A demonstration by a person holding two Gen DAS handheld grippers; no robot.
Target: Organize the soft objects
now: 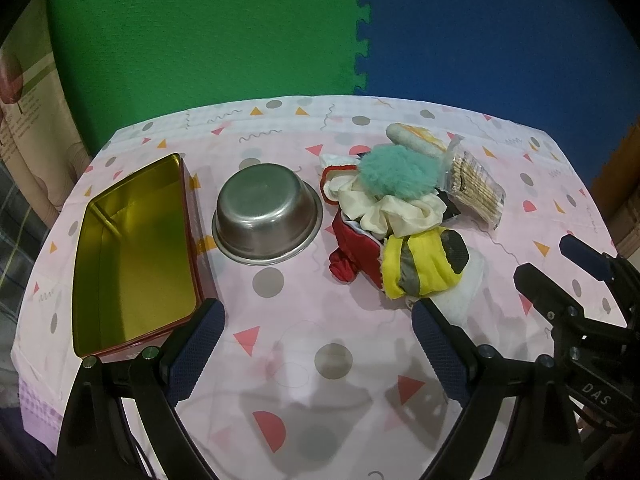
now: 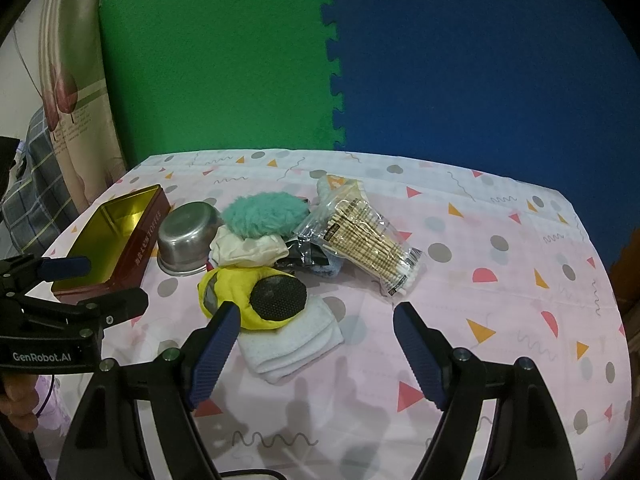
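Claws gape, both empty: right claw (image 2: 314, 344) over the white towel (image 2: 292, 344), left claw (image 1: 318, 344) above bare worktop (image 1: 280, 280). Beyond, the soft pile (image 1: 396, 216) lies beside an upturned bowl (image 1: 268, 212), tin (image 1: 136, 252) and swabs (image 2: 368, 240).

Your desk (image 2: 500, 320): patterned pink cloth. Cotton swab packet (image 2: 372, 236) leans on pile's far right. Behind desk, green foam mat (image 1: 200, 28) interlocks with blue foam mat (image 1: 500, 28).

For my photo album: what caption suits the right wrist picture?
Open right gripper hovers before white towel, yellow pouch and cotton swabs.
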